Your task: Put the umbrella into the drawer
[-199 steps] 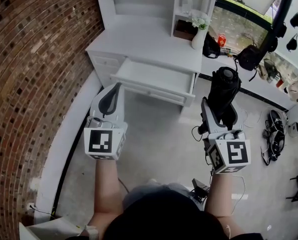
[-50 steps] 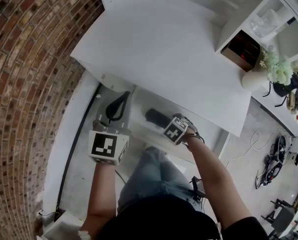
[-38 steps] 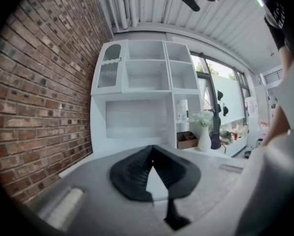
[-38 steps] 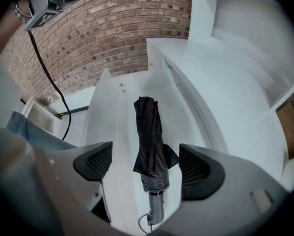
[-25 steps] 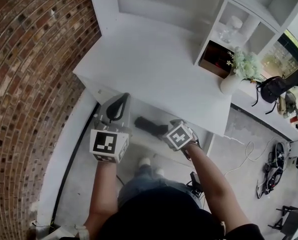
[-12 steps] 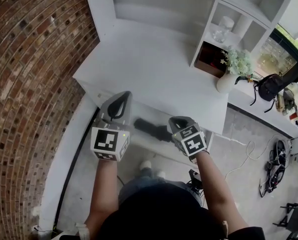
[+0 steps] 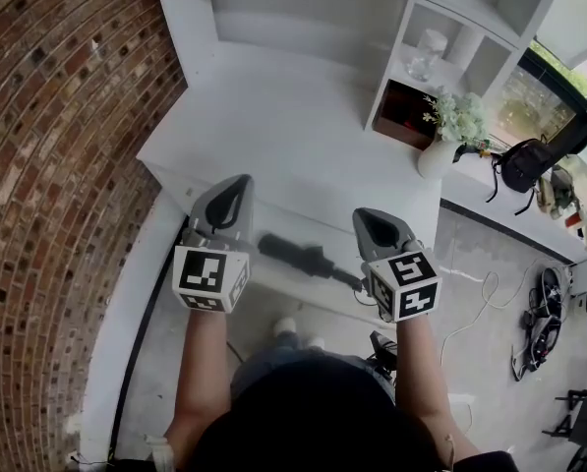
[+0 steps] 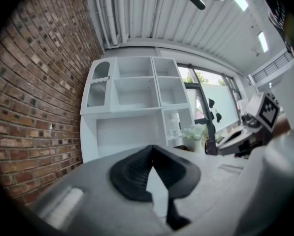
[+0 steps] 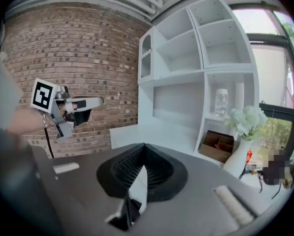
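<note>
Inside the open drawer [image 7: 295,287] below the tabletop [image 7: 293,136]: one folded black umbrella [image 7: 298,256], lying lengthwise along the drawer, its slimmer end toward the person's right. It is held by neither gripper.

Left gripper [image 7: 237,181]: above the umbrella's left end. Its jaws are closed together with nothing between them.

Right gripper [image 7: 368,216]: above the umbrella's right end. Its jaws are likewise pressed together and empty.

Tabletop: white and bare in the middle. At its right edge stands a white vase [image 7: 433,160] holding pale flowers [image 7: 456,118].

White shelf unit [image 7: 303,8]: rises at the back of the tabletop. A brown box [image 7: 403,114] sits in its lowest right cubby, and a clear jar [image 7: 427,53] in the cubby above.

Brick wall [image 7: 47,165]: runs along the left side.

Black bag [image 7: 525,163]: hangs beyond the vase, at the right.
</note>
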